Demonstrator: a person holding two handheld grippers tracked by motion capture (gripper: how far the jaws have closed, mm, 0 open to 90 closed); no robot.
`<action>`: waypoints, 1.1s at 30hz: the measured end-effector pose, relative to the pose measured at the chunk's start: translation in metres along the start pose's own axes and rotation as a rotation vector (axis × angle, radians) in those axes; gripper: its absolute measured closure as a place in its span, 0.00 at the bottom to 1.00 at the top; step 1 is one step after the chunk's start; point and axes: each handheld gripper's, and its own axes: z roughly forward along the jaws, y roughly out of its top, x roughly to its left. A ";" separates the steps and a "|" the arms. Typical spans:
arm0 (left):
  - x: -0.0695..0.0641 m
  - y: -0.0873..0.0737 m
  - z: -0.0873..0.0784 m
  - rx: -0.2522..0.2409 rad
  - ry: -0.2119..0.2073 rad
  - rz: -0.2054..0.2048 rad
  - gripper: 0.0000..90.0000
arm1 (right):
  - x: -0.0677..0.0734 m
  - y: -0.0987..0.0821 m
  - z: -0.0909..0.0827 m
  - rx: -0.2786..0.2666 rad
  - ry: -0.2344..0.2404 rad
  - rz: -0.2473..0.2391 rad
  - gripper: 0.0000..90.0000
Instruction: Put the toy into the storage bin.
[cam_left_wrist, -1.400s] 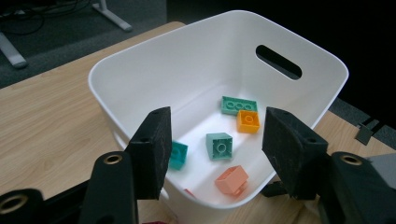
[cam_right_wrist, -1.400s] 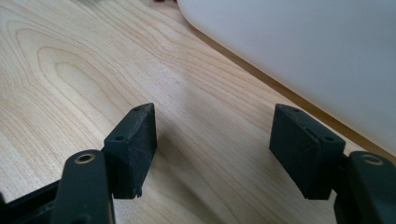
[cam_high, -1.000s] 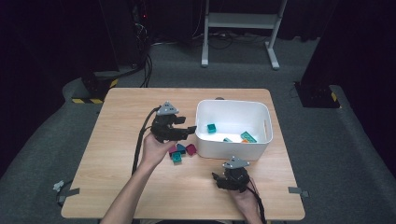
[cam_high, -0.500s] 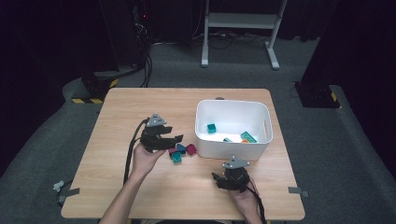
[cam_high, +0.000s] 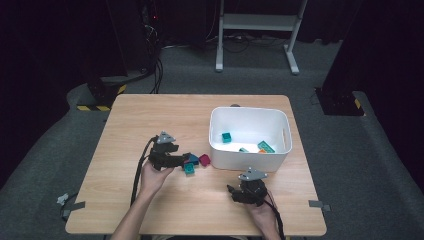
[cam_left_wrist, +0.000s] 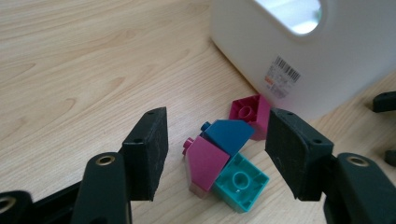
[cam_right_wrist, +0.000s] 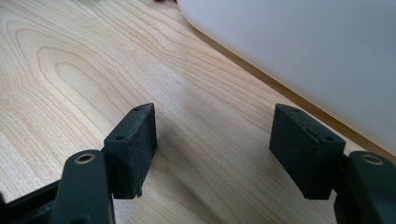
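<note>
Straddling blocks (cam_left_wrist: 224, 158), left tongs (cam_left_wrist: 217, 154) level.

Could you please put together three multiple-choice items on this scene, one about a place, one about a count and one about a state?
1. Where do the loose toy bricks on the table lie?
A. Inside the white bin
B. Beside the white bin, on its left in the high view
C. At the table's far left corner

2. How many loose bricks lie between the left gripper jaws in the left gripper view?
A. Two
B. Four
C. Seven

3. What state is the right gripper in?
A. Open, with nothing between the jaws
B. Shut on a teal brick
C. Shut on the bin's rim

Answers:
1 B: the cluster rests on the wood just outside the bin's wall.
2 B: two magenta, one blue and one teal brick show.
3 A: its jaws stand apart over bare wood.
</note>
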 end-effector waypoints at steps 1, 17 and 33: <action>0.002 -0.003 0.002 0.001 0.000 -0.008 0.44 | 0.000 0.000 0.000 0.000 0.000 0.000 0.36; 0.007 -0.017 0.024 0.043 0.005 -0.040 0.44 | 0.000 0.000 0.000 0.000 0.000 0.001 0.36; 0.008 -0.025 0.035 0.032 0.017 -0.051 0.50 | 0.000 0.000 0.000 0.000 0.000 0.001 0.36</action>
